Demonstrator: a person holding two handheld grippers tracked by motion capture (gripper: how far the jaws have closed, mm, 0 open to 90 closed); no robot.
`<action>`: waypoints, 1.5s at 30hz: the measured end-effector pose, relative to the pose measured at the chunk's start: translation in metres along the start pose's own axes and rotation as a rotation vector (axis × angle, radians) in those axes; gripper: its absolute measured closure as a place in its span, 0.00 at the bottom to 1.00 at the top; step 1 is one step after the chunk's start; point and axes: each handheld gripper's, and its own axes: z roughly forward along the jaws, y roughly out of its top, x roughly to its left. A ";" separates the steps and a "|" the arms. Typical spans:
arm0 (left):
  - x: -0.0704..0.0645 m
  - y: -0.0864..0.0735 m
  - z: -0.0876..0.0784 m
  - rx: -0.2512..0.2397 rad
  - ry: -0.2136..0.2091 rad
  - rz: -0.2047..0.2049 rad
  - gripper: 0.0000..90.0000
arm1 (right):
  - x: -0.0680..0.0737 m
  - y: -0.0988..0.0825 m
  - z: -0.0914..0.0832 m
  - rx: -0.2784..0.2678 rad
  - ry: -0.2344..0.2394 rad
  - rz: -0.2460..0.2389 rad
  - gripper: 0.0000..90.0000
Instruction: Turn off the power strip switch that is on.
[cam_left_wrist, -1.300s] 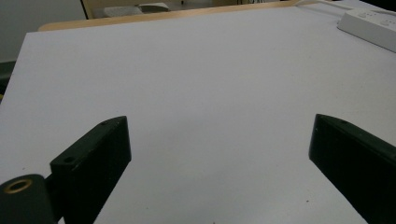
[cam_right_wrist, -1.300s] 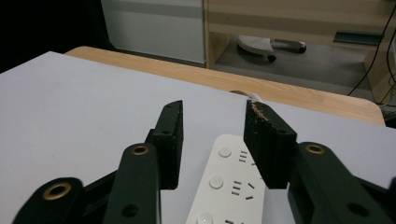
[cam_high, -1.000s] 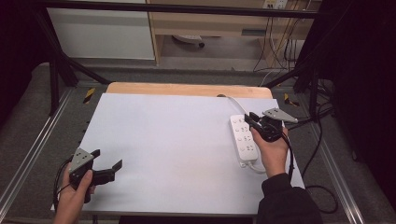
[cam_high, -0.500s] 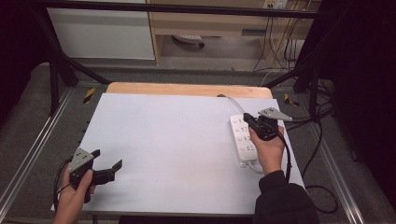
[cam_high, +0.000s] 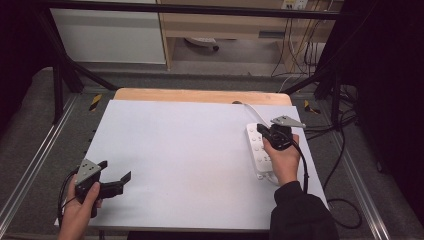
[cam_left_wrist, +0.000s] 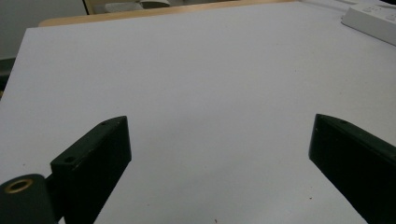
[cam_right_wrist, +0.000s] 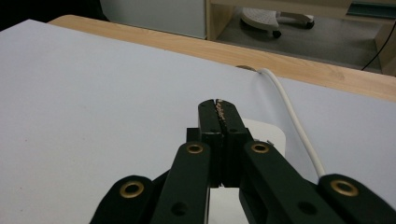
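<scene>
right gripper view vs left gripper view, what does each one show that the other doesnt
Right gripper view: the right tongs shut with nothing between them, above the end of the white power strip, whose white cable runs back to a hole in the wooden table edge.

Left gripper view: the left tongs wide open over bare sheet, the power strip far off at the top corner.

Both: the white sheet, the power strip and the wooden edge.

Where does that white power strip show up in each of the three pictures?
High view: power strip at the right, under the right gripper.
Left gripper view: top right corner.
Right gripper view: behind the shut jaws.
Shared landmark: the table's wooden far edge.
</scene>
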 end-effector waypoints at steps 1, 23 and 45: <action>0.000 0.000 0.000 0.003 0.002 0.002 0.06 | -0.001 -0.001 0.001 0.008 -0.005 0.000 1.00; 0.000 -0.004 0.005 0.032 0.034 -0.002 0.06 | -0.020 -0.019 0.000 0.047 0.035 0.109 1.00; -0.001 -0.004 0.004 0.026 0.036 0.000 0.07 | -0.008 -0.028 0.015 0.131 0.036 0.082 1.00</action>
